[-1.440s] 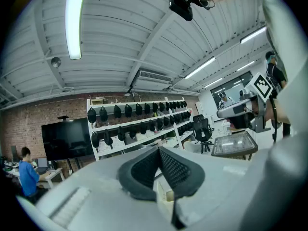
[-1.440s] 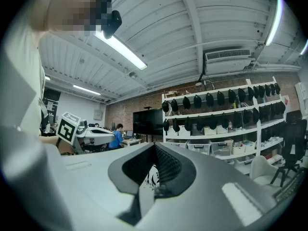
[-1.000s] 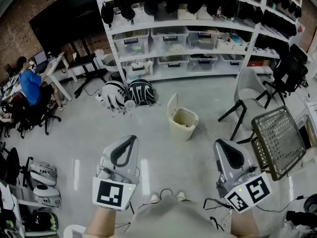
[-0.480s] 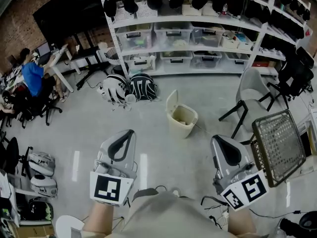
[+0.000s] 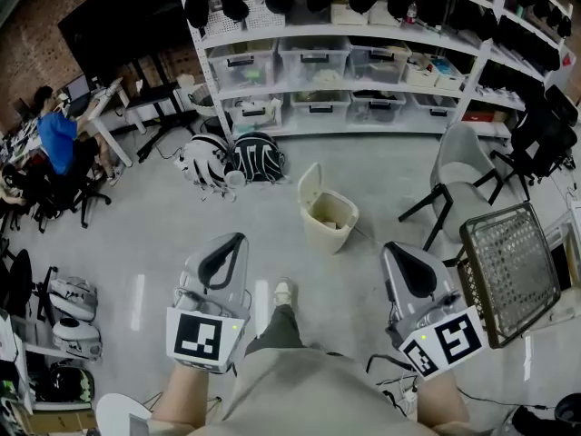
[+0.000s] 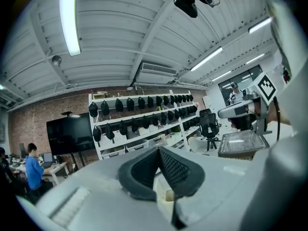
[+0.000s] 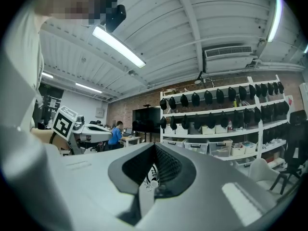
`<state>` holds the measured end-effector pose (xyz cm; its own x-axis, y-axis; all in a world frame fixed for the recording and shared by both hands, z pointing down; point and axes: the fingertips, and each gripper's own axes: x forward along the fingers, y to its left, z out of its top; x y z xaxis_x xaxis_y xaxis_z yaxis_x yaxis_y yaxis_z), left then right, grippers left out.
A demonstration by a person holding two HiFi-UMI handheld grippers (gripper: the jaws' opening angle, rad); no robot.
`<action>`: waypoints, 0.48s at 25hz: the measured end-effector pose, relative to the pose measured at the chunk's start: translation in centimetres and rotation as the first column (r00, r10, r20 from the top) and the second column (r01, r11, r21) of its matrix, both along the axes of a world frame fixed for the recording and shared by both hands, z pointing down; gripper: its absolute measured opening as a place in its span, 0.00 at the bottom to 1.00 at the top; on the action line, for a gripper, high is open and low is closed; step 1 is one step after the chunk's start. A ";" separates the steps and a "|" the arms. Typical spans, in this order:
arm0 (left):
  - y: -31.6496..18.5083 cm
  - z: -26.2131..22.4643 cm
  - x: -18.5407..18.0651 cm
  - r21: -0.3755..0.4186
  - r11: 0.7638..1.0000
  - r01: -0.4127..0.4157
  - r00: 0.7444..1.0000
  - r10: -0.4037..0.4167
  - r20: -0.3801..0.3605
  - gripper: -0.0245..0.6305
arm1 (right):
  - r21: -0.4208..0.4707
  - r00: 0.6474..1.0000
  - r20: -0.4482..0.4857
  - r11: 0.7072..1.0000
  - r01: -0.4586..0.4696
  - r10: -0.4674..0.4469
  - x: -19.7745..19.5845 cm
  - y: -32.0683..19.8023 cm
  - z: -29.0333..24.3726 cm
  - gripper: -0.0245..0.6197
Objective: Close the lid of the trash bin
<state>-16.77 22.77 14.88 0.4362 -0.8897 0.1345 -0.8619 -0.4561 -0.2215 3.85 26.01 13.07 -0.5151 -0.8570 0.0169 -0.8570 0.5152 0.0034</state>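
A cream trash bin (image 5: 332, 222) stands on the grey floor ahead of me, its lid (image 5: 311, 187) tipped up on the left side, and some rubbish shows inside. My left gripper (image 5: 238, 242) is held low at the left, well short of the bin, with its jaws together and nothing between them. My right gripper (image 5: 393, 247) is level with it at the right, also shut and empty. In the left gripper view the gripper (image 6: 157, 150) points at the shelves. The right gripper (image 7: 154, 147) does the same in its own view.
Long white shelving (image 5: 363, 39) with plastic boxes and black helmets fills the back. Striped backpacks (image 5: 231, 159) lie left of the bin. A grey chair (image 5: 458, 166) and a wire-mesh cart (image 5: 508, 262) stand at the right. A person in blue (image 5: 54, 143) sits at a desk far left.
The person has stepped forward: a shoe and a leg now show between the grippers, and the bin sits slightly nearer. Both grippers stay shut and held low.
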 end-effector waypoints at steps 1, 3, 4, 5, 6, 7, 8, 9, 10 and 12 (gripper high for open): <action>-0.5 0.2 0.3 0.003 1.000 -0.005 1.000 0.005 0.002 0.04 | -0.003 1.000 0.000 1.000 -0.005 0.005 0.2 -0.4 0.4 0.04; -1.4 0.8 0.6 0.003 1.000 -0.016 1.000 0.016 0.001 0.04 | -0.012 1.000 0.000 1.000 -0.015 0.015 0.5 -1.3 1.3 0.04; -2.0 1.1 0.7 0.001 1.000 -0.020 1.000 0.020 0.000 0.04 | -0.017 1.000 -0.001 1.000 -0.019 0.019 0.5 -1.8 1.7 0.04; -2.6 1.4 0.7 -0.002 1.000 -0.024 1.000 0.024 -0.002 0.04 | -0.021 1.000 -0.003 1.000 -0.023 0.023 0.5 -2.4 2.1 0.04; -3.4 1.7 0.6 -0.004 1.000 -0.026 1.000 0.026 -0.003 0.04 | -0.025 1.000 -0.006 0.999 -0.027 0.026 0.4 -3.1 2.4 0.04; -4.2 1.9 0.5 -0.008 1.000 -0.028 1.000 0.028 -0.004 0.04 | -0.029 1.000 -0.008 0.999 -0.030 0.029 0.3 -3.8 2.7 0.04; -5.1 2.2 0.4 -0.012 0.999 -0.030 1.000 0.030 -0.006 0.04 | -0.034 0.999 -0.011 0.999 -0.032 0.032 0.2 -4.7 3.0 0.04; -6.1 2.4 0.3 -0.016 0.999 -0.032 0.999 0.032 -0.007 0.04 | -0.039 0.999 -0.015 0.999 -0.035 0.034 0.0 -5.6 3.3 0.04; -7.1 2.6 0.2 -0.021 0.999 -0.035 0.999 0.035 -0.008 0.04 | -0.044 0.999 -0.020 0.998 -0.037 0.036 -0.1 -6.6 3.6 0.04; -9.5 2.9 -0.1 -0.029 0.999 -0.043 0.999 0.043 -0.008 0.04 | -0.056 0.999 -0.029 0.997 -0.043 0.041 -0.5 -8.9 4.1 0.04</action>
<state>-16.84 13.24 17.82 0.4750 -0.8660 0.1565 -0.8430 -0.4988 -0.2015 3.39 17.10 17.17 -0.4775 -0.8750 0.0803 -0.8778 0.4790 -0.0007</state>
